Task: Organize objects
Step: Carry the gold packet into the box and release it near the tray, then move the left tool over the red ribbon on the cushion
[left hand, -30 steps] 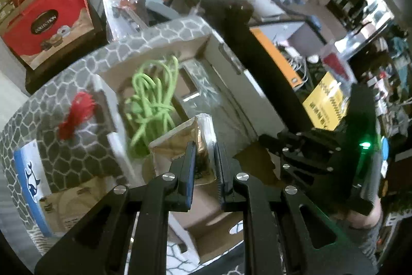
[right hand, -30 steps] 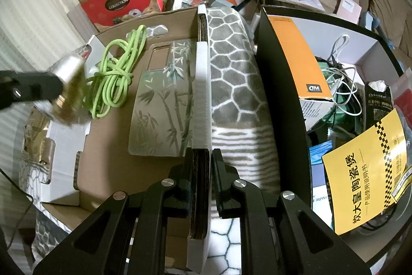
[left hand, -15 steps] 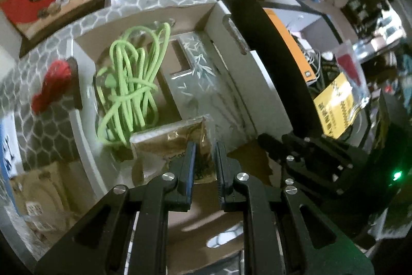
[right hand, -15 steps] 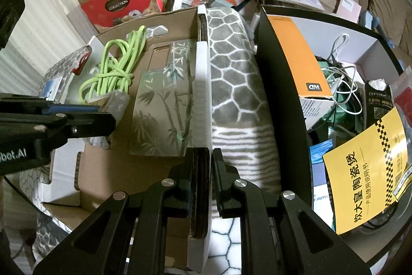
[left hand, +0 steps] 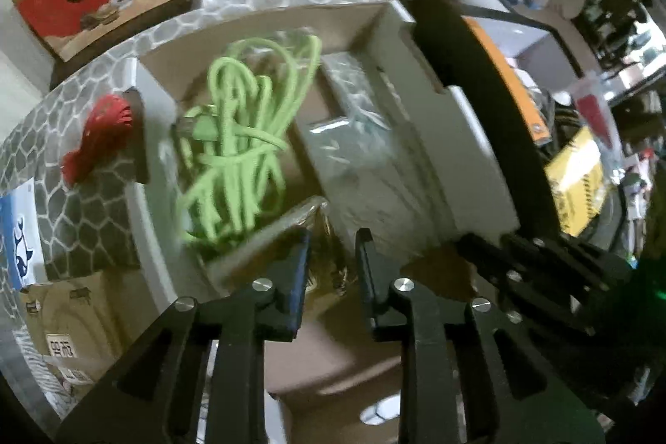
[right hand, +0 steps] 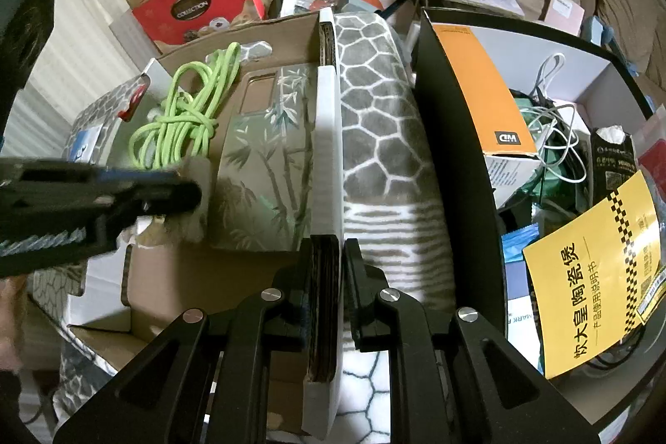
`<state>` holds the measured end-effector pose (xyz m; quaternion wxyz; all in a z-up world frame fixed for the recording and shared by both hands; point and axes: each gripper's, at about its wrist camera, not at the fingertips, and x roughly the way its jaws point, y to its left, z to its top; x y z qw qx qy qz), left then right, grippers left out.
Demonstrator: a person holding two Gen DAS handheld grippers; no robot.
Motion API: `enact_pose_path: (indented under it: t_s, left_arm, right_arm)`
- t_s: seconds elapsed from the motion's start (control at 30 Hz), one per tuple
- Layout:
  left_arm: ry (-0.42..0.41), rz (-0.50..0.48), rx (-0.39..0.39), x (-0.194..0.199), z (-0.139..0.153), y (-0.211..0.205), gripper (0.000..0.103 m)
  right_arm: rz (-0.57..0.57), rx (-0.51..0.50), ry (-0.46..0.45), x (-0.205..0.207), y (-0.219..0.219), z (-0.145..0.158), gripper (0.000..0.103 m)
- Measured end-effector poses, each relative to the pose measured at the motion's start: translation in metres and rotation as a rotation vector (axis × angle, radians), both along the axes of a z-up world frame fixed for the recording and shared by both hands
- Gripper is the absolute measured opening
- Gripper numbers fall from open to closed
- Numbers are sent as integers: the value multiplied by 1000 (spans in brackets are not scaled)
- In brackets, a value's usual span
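A shallow cardboard box (left hand: 437,136) holds a coiled green cord (left hand: 237,136) and a bamboo-print phone case (left hand: 354,136). My left gripper (left hand: 332,248) points down into the box, its jaws opening. A crinkly clear-and-gold packet (left hand: 266,240) lies between them on the box floor, and the pads stand off it. The right wrist view shows that left gripper (right hand: 183,194) beside the packet (right hand: 195,207), near the cord (right hand: 187,115) and case (right hand: 270,161). My right gripper (right hand: 326,256) is shut on the box's right wall (right hand: 329,152).
The box rests on a grey honeycomb-pattern blanket (right hand: 374,111). A red tassel (left hand: 100,136) lies left of the box. A black bin (right hand: 449,136) on the right holds an orange carton (right hand: 478,90), cables and a yellow leaflet (right hand: 595,277). Red gift boxes (right hand: 195,7) stand behind.
My left gripper has come down into the box with the packet and its jaws have widened around it. The right gripper has kept still on the box wall.
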<state>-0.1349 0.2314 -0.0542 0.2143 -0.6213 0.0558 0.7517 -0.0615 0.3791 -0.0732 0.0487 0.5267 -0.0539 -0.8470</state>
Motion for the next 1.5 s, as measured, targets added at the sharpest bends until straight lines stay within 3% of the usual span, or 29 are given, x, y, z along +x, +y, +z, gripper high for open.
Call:
enact_pose_path:
  t_s: [0.1, 0.17, 0.23, 0.33, 0.53, 0.63, 1.0, 1.13, 1.3, 1.37, 1.5]
  left_arm:
    - [-25, 1, 1, -3, -4, -7, 23]
    - [-32, -9, 32, -3, 1, -12, 41]
    - [-9, -38, 58, 0, 12, -19, 50]
    - [50, -120, 10, 6, 21, -15, 53]
    - [32, -229, -43, 23, 16, -16, 52]
    - [24, -268, -44, 31, 12, -17, 43]
    - [41, -364, -158, 48, -7, 13, 48]
    - [91, -389, -220, 49, -10, 18, 48]
    - [162, -476, -324, 56, -20, 28, 33]
    - [176, -512, -327, 61, -22, 29, 27]
    - [174, -553, -311, 62, -20, 28, 24]
  right_arm:
    - [-2, -5, -1, 0, 0, 0, 14]
    - [-2, -7, -1, 0, 2, -1, 14]
    - [-2, -4, 0, 0, 1, 0, 14]
    - [-2, -1, -1, 0, 2, -1, 15]
    - [-2, 1, -2, 0, 3, -1, 15]
    - [-2, -2, -3, -1, 3, 0, 15]
    - [0, -3, -6, -2, 3, -2, 16]
    - [1, -4, -8, -2, 4, -3, 17]
    - [-3, -5, -8, -1, 3, -3, 17]
    - [-4, -5, -8, -1, 4, -3, 17]
    - [-3, -4, -8, -1, 3, -3, 17]
